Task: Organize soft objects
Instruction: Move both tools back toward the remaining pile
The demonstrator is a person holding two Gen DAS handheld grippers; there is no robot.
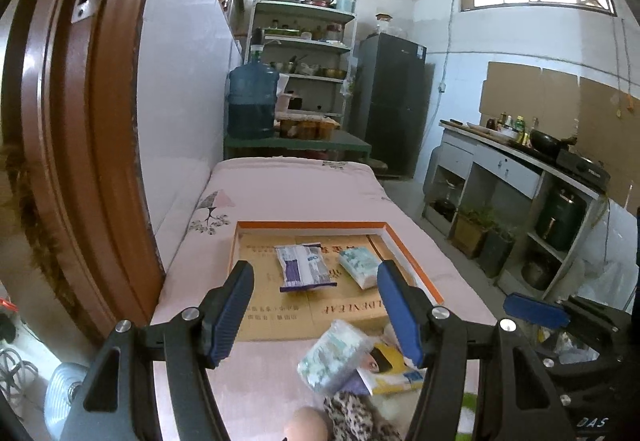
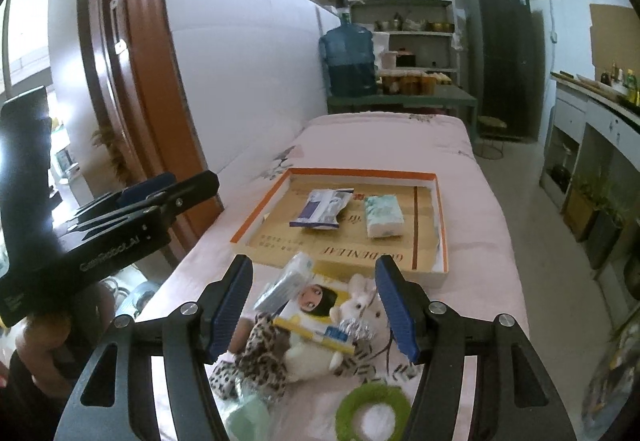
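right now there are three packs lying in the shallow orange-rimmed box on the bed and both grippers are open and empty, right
Not quite: the orange-rimmed box holds two packs, not three, a purple-and-white pack and a tissue pack. The right wrist view shows it. The rest stands: left gripper and right gripper are open and empty.

A blue water jug (image 1: 252, 101) stands beside cluttered shelves (image 1: 306, 41), a dark fridge (image 1: 390, 101) further right.

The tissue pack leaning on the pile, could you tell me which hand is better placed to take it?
Probably the right. Its open gripper frames the tissue pack just ahead; the left gripper also stands open, aimed more toward the tray.
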